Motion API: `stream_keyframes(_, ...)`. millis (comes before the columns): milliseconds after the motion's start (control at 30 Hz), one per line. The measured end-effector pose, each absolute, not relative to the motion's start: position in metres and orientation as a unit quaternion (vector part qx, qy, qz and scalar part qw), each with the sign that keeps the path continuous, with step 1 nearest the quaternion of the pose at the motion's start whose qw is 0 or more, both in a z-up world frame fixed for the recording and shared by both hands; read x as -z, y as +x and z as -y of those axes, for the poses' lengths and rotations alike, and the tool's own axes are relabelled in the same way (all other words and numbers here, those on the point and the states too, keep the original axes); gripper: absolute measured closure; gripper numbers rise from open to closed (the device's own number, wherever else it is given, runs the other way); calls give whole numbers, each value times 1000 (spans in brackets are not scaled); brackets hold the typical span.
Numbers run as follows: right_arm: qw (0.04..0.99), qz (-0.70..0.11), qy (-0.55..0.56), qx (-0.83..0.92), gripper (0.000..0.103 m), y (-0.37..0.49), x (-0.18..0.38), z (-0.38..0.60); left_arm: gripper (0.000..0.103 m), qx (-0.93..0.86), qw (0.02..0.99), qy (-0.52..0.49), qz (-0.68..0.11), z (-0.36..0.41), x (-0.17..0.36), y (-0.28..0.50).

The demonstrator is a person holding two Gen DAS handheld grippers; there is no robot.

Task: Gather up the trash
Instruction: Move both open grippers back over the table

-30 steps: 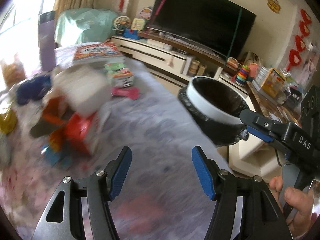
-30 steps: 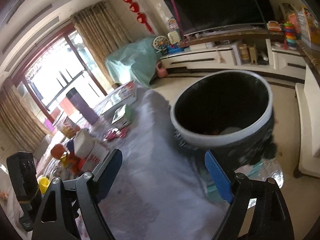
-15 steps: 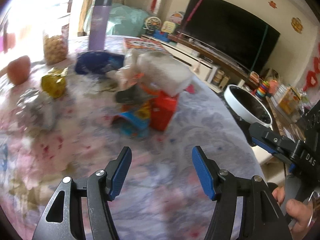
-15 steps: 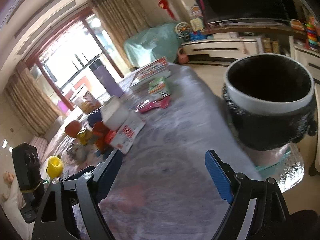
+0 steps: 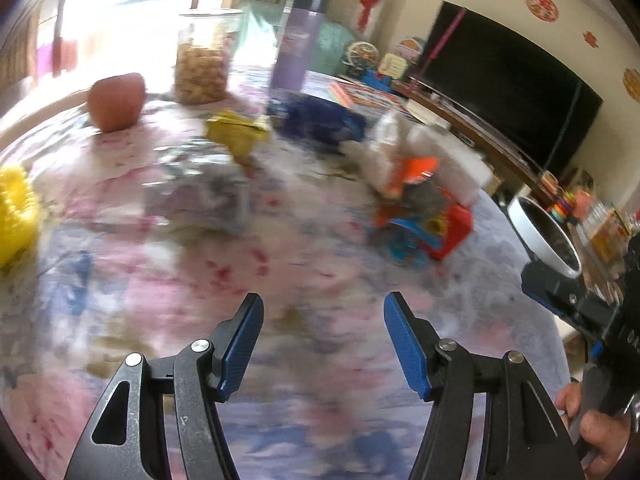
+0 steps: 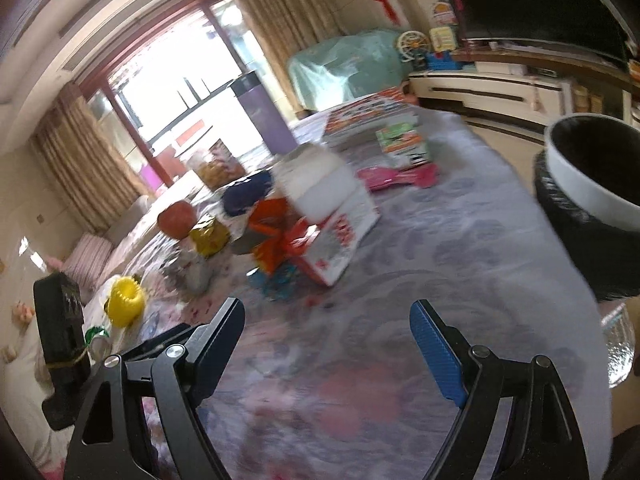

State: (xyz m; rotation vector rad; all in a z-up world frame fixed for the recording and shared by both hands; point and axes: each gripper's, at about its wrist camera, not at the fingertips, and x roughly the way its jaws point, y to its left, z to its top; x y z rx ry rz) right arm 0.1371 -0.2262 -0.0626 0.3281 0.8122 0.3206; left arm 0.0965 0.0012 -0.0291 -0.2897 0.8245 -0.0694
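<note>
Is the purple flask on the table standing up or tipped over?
Standing up: the purple flask rises straight from the table, lid on top.

Purple flask (image 5: 297, 44), snack jar (image 5: 204, 60), television (image 5: 508, 80).

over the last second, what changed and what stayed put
Both views swung from the bin toward the trash pile; the bin slid to the right edge, and the apple and jar came into view. Left gripper and right gripper stayed open and empty.
</note>
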Motion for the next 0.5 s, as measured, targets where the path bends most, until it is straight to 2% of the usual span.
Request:
stream_keyframes(167,891,-391,144,-181,18,140,66,201,41,8,905,-152,-396,-28,25,94)
stream_keyframes(300,883,-403,141,-198,29,150,73,184,41,-4,905,-156,-395,-41,24,97)
stream_keyframes(400,878,-410,140,-204,32,159,77,173,33,-10,906,-155,-393,-51,22,108)
stream_keyframes(500,878,-412,133,-203,32,171,80,163,32,-14,911,-147,-386,-55,18,121)
